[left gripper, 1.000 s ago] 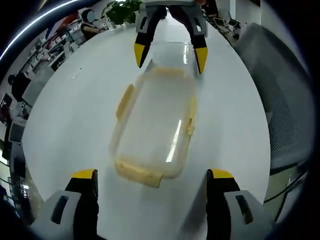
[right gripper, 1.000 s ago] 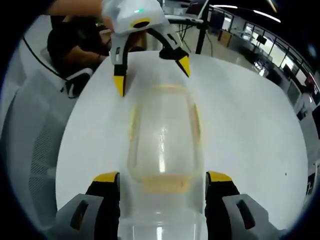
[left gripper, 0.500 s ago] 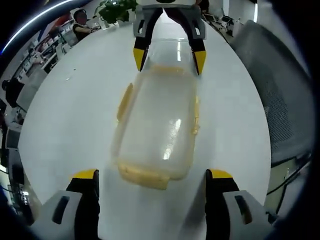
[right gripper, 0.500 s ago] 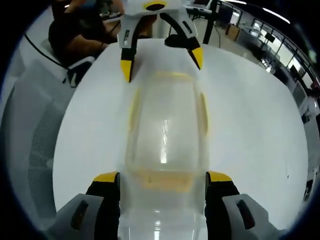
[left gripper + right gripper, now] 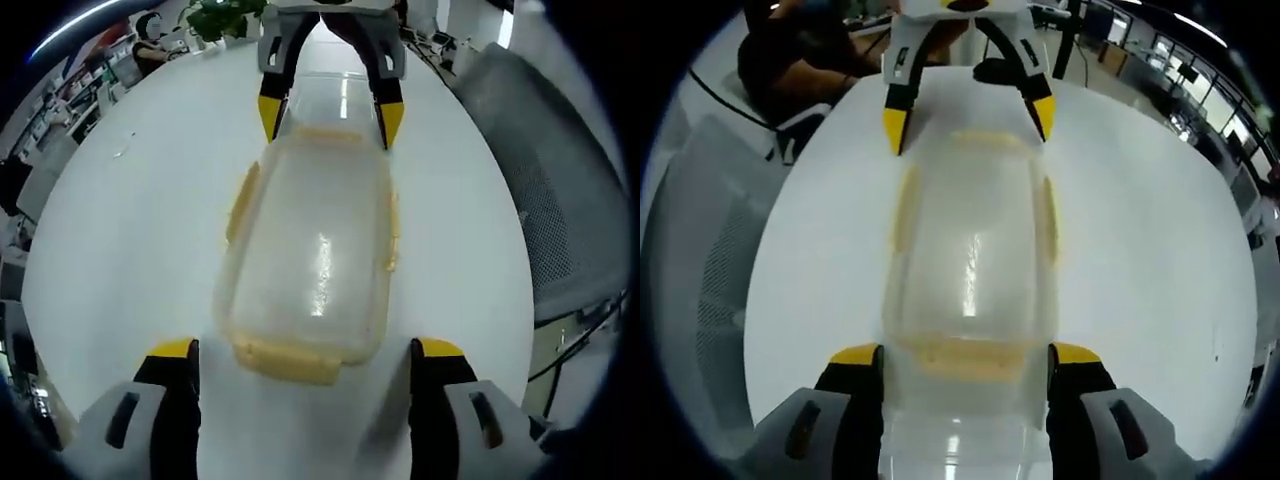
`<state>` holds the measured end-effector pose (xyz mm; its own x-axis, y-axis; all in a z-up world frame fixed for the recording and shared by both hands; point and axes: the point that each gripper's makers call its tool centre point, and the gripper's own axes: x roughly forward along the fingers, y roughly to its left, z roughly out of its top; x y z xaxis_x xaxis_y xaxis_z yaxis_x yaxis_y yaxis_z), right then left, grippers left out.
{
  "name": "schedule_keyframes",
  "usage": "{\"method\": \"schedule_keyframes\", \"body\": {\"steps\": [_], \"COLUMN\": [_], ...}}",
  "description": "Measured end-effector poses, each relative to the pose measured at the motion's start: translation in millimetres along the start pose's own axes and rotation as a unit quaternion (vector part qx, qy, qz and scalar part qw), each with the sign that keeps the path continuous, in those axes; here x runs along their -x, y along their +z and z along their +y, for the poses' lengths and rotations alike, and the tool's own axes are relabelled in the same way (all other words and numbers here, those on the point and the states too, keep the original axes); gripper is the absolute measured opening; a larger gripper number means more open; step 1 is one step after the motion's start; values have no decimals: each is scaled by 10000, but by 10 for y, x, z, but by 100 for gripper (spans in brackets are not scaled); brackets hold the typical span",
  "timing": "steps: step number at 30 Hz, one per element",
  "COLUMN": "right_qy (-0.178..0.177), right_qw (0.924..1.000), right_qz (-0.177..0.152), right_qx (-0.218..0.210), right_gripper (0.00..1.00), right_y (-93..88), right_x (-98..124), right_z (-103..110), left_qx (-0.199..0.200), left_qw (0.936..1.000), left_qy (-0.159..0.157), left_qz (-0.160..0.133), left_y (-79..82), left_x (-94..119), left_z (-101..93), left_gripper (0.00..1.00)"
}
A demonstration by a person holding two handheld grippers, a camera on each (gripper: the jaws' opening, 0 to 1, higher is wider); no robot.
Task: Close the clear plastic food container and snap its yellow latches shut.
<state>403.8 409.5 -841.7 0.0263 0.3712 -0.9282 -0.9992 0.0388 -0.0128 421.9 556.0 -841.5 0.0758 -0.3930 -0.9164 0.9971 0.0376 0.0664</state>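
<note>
The clear plastic food container (image 5: 315, 250) lies lengthwise on the white table (image 5: 130, 220). Yellow latches (image 5: 240, 200) flare out along its sides, and another sits on the near end (image 5: 290, 360). My left gripper (image 5: 305, 350) is open, its tips level with that end latch and apart from the container's sides. At the far end my right gripper (image 5: 329, 122) straddles the container. In the right gripper view the container (image 5: 970, 250) fills the gap between the jaws of my right gripper (image 5: 965, 354), which is shut on its end. Opposite, my left gripper (image 5: 970, 125) flanks the other end.
A grey mesh chair (image 5: 560, 200) stands by the table's edge and shows again as the chair (image 5: 700, 250) in the right gripper view. A person (image 5: 790, 60) sits past the table. A potted plant (image 5: 225, 15) and office desks lie beyond.
My left gripper has moved in toward the container, so its tips now reach the near end latch. My right gripper keeps its hold on the other end.
</note>
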Motion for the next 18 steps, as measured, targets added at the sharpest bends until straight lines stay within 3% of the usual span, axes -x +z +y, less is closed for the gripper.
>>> {"method": "schedule_keyframes", "body": {"steps": [2, 4, 5, 14, 18], "right_qy": [8, 184, 73, 216, 101], "right_qw": [10000, 9997, 10000, 9996, 9996], "right_qz": [31, 137, 44, 143, 30], "right_qx": [10, -45, 16, -99, -274], "right_gripper": [63, 53, 52, 53, 50], "right_y": [-5, -46, -22, -26, 10], "right_x": [2, -7, -7, 12, -7], "right_z": [9, 75, 40, 115, 87], "left_qx": [6, 14, 27, 52, 34], "left_qw": [10000, 10000, 9999, 9997, 9996], "left_qy": [-28, -86, -137, -252, -261], "left_qz": [-9, -14, -18, -31, -38], "left_y": [3, 12, 11, 2, 17], "left_x": [-3, 1, -1, -7, 0], "left_z": [-2, -29, -47, -68, -83], "left_gripper": [86, 83, 81, 75, 73]}}
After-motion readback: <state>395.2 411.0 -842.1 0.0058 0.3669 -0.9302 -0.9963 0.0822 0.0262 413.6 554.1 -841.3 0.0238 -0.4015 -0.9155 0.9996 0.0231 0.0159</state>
